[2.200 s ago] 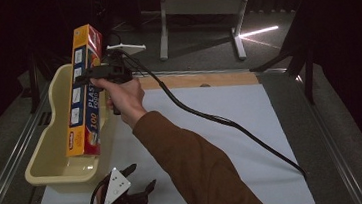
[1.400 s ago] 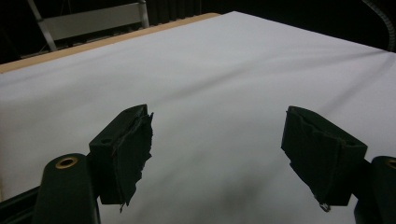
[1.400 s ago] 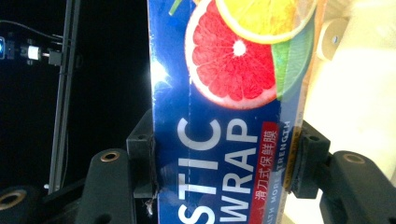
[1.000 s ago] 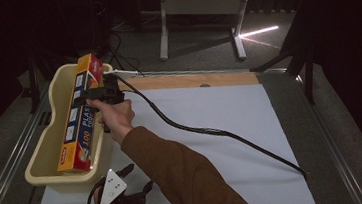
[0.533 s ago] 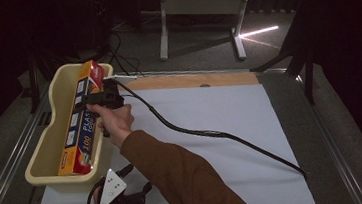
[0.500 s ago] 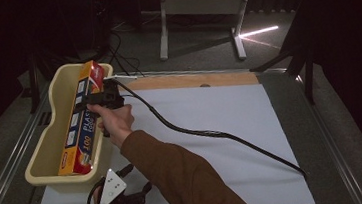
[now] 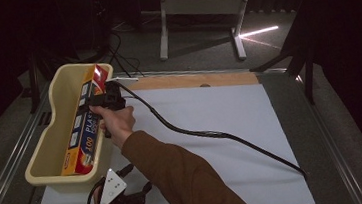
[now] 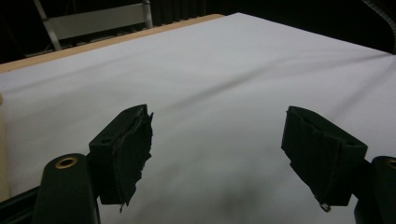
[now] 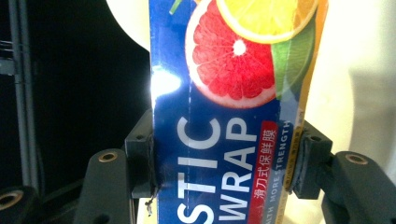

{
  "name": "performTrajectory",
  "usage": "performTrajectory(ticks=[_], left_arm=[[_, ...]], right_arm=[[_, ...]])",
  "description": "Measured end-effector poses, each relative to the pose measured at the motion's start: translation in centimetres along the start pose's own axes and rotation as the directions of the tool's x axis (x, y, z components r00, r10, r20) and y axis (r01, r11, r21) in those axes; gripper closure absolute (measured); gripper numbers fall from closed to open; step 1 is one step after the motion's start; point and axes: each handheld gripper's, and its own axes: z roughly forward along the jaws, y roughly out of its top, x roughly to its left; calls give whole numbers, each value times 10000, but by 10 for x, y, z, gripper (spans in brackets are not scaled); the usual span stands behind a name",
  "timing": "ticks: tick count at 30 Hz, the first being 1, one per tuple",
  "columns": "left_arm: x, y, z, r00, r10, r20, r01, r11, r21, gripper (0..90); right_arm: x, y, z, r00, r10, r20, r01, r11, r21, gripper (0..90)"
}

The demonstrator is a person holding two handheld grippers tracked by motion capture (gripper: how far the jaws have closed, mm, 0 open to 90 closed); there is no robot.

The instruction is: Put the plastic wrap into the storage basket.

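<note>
A long box of plastic wrap (image 7: 83, 129), blue and orange with citrus pictures, lies slanted along the inside of a pale yellow tub (image 7: 47, 145), its far end leaning on the tub's back rim. My right gripper (image 7: 101, 100) is shut on the box near its far half. In the right gripper view both pads press the sides of the box (image 9: 224, 93), and the right gripper (image 9: 224, 158) has just eased its jaws slightly wider with the box still between them. My left gripper (image 7: 136, 179) rests open at the table's near left edge, and the left gripper (image 8: 233, 158) has nothing between its jaws.
A white sheet (image 7: 220, 108) covers the table, with a wooden strip (image 7: 192, 80) along its far edge. The right gripper's black cable (image 7: 197, 133) trails across the sheet to the right. A metal stand (image 7: 195, 10) is on the floor beyond the table.
My right hand has come down and toward the tub, bringing the box from steeply tilted above it to lying low inside it. The left gripper has stayed put.
</note>
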Motion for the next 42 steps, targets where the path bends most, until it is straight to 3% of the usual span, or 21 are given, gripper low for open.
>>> performTrajectory(ticks=[5, 16, 21, 26, 34, 36, 39, 40, 41, 42], left_arm=[[0, 0, 0, 10000, -26, 1, 26, 10000, -4, 239], [0, 0, 0, 10000, -23, 9, 23, 10000, 2, 239], [-1, 0, 1, 10000, 37, 14, -37, 10000, 60, 239], [-1, 0, 1, 10000, 63, -1, -63, 9999, 95, 239], [-2, 0, 3, 9999, 99, -37, -98, 9999, 120, 239], [-2, 0, 3, 9999, 106, -47, -105, 9999, 126, 238], [-2, 0, 4, 9999, 113, -52, -112, 9999, 132, 238], [-2, 0, 4, 9999, 122, -70, -121, 9998, 154, 238], [-1, 0, 4, 9999, 131, -96, -129, 9998, 182, 238], [-1, 0, 4, 9998, 128, -133, -125, 9997, 194, 238]], right_arm=[[-1, -1, 2, 9998, -87, 174, 87, 10000, -9, 398], [1, 1, 0, 9987, 172, 476, -185, 9994, 279, 371], [3, 1, -6, 9989, 139, 442, -156, 9991, 391, 323], [7, 0, -13, 9989, 60, 471, -81, 9990, 436, 339], [6, -2, -28, 9972, -703, 265, 677, 9940, 861, 375], [4, -2, -36, 9909, -1326, 242, 1294, 9859, 1059, 388], [2, -3, -48, 9810, -1916, 295, 1879, 9773, 982, 400], [2, -3, -48, 9810, -1916, 295, 1879, 9773, 982, 400], [1, -3, -53, 9733, -2278, 275, 2242, 9697, 969, 404], [-1, -5, -64, 9431, -3289, 479, 3235, 9415, 946, 406]])
